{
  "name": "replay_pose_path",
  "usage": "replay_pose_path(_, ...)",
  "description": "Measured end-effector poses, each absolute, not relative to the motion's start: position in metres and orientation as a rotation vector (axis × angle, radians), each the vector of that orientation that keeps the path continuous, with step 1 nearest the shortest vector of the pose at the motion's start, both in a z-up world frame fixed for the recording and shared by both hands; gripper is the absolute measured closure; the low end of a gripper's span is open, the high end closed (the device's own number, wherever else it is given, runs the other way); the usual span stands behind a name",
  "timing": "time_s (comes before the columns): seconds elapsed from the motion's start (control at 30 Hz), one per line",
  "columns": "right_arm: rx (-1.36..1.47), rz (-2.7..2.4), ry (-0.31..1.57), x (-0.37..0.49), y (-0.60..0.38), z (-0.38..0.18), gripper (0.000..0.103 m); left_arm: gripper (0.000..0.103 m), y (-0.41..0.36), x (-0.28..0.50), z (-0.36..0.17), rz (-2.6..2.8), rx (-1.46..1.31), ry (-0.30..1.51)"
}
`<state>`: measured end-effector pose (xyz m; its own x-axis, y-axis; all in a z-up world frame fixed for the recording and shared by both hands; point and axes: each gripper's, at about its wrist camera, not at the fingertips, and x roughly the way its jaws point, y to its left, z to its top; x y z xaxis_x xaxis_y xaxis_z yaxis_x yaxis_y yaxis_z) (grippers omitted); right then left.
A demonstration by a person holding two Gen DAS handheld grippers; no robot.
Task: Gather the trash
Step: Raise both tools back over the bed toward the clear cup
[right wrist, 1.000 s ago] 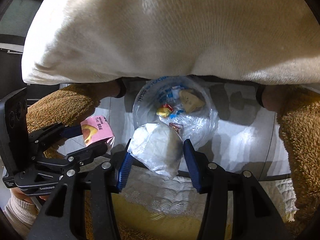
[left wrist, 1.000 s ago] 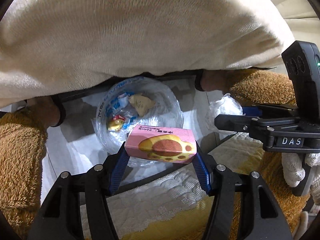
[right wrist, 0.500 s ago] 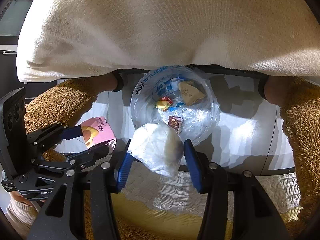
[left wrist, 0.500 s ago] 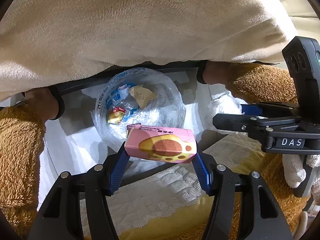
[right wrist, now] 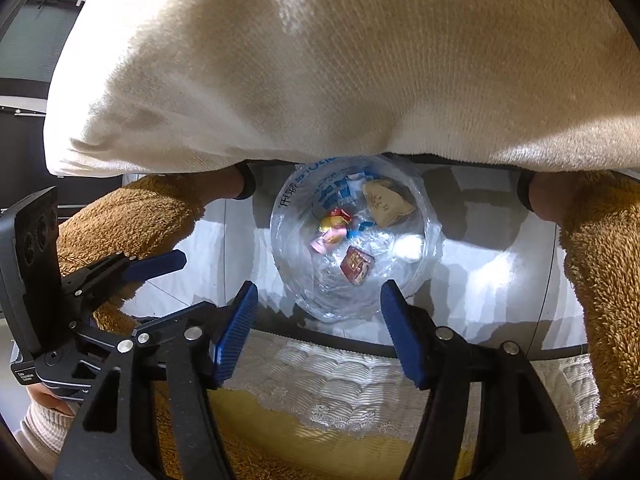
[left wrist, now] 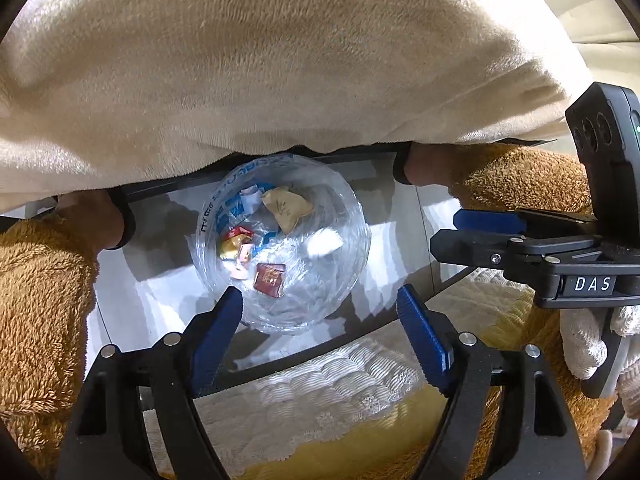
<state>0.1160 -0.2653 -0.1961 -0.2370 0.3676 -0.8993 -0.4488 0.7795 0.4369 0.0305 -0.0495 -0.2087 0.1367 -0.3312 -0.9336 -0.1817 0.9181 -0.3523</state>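
Observation:
A bin lined with a clear plastic bag stands on the pale floor below both grippers. In it lie a tan wrapper, a red packet, a yellow-and-red sweet, the pink box and a blurred white plastic bundle. My left gripper hangs over the bin's near rim, jaws opening, nothing between them. My right gripper is beside it, jaws also opening and empty.
A cream fleece cloth overhangs the far side of the bin. Brown fluffy sleeves flank it. A white lace-edged cover over yellow fabric lies under the grippers. A white-gloved hand holds the right gripper.
The left jaws spread and the pink box dropped into the bin. The right jaws spread too, and the white plastic bundle fell in beside it.

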Motion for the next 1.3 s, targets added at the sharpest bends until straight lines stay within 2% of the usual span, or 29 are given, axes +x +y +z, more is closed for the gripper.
replay_pose_path(0.37,-0.016,0.868,1.499,0.115,-0.270,-0.165,0.039,0.025,-0.047,0.026,-0.173,-0.122,-0.389,1.288)
replay_pose_path(0.8,-0.023,0.989,1.067,0.098,-0.283,-0.081,0.039,0.025,-0.037,0.020,-0.114,-0.118,-0.375,1.019)
replay_pose_path(1.3,-0.073,0.985,0.826,0.148,-0.267,-0.010,0.039,0.025,-0.011,0.032,-0.034,-0.085,-0.303,0.739)
